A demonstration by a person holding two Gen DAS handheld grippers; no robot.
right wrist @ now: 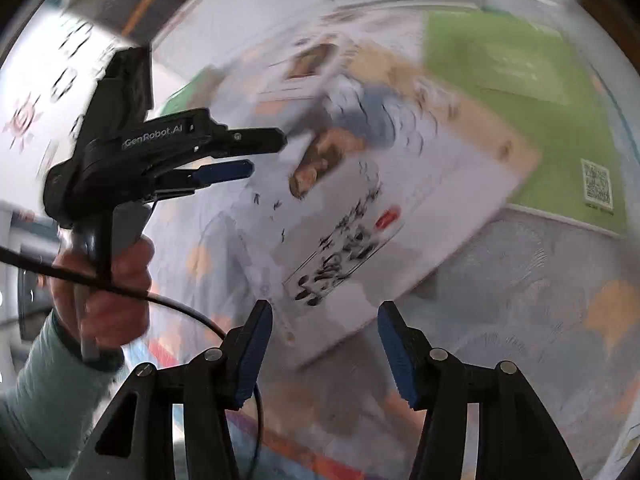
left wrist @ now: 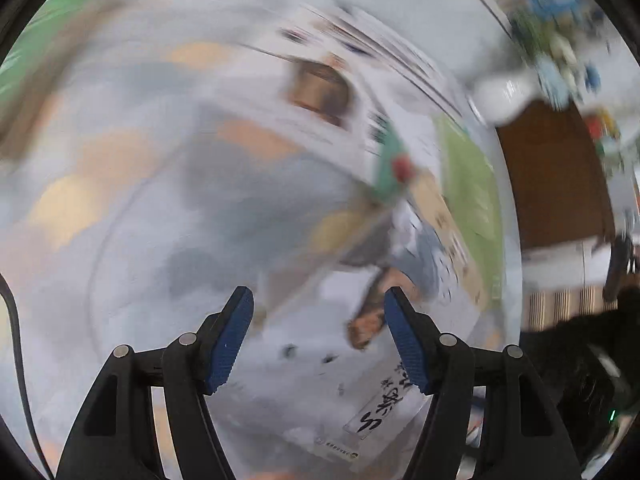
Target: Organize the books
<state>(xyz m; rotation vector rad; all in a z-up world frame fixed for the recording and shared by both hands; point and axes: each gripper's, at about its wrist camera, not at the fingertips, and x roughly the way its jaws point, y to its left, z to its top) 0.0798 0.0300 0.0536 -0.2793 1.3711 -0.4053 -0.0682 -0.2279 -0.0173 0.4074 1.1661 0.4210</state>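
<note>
I am seeing everything smeared by motion blur, so fine detail is lost. The patterned cloth (right wrist: 540,280) is lying under everything. Ahead of my right gripper (right wrist: 325,344), a white book (right wrist: 400,208) with black brush lettering is lying flat, overlapping a green book (right wrist: 520,92) beyond it. That gripper is standing wide open, holding nothing. My left gripper (left wrist: 319,336) is also gaping empty, the white book (left wrist: 380,412) just below its right finger. The left hand (right wrist: 108,288) is gripping its handle.
</note>
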